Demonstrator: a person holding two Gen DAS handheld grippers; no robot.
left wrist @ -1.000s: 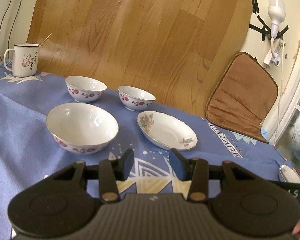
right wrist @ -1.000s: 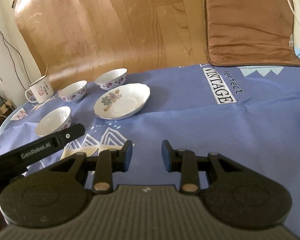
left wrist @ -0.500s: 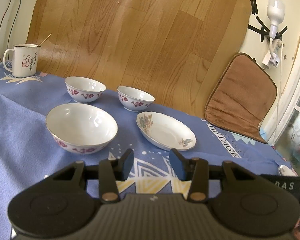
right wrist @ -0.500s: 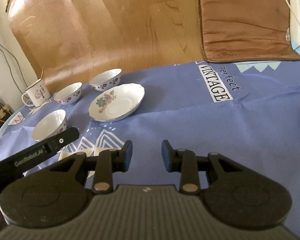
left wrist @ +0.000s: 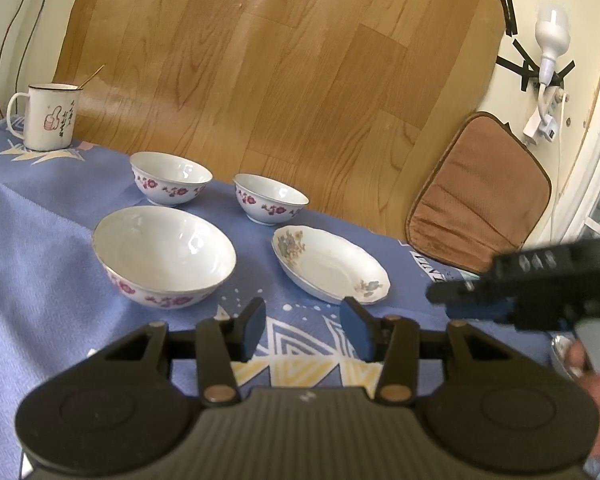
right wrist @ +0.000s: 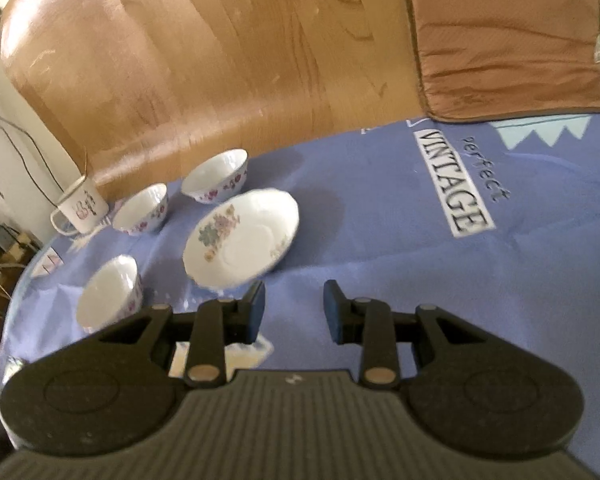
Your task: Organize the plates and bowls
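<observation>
Hovering above the blue tablecloth (left wrist: 40, 280), the left gripper (left wrist: 303, 332) is seen with its jaws partly apart and nothing between them. Just beyond its left finger, slightly to the left, the large bowl (left wrist: 164, 256) is found, upright on the cloth and apart from the pads. Just beyond its right finger, the oval floral plate (left wrist: 332, 266) is seen lying flat, close to the fingertip but not touched. Farther out, two small bowls are set side by side: the left small bowl (left wrist: 171, 178) behind the large bowl, and the right small bowl (left wrist: 270, 199) between the large bowl and the plate, a little further back. Farthest to the left, a white enamel mug (left wrist: 46, 118) is stood near the wooden board (left wrist: 280, 80) propped against the wall.

At the right of the left wrist view, the right gripper (right wrist: 294, 314) is seen from the side, blurred, held by a hand (left wrist: 596, 384), level with the plate's far end. In its own view, its jaws are held partly apart with only cloth between them. The plate is placed just ahead of its left finger, and the large bowl lies further to the left, near the gripper's body. Both small bowls and the mug are ranged beyond the plate to the left. A brown cushion (right wrist: 508, 36) is leaned far ahead to the right.
</observation>
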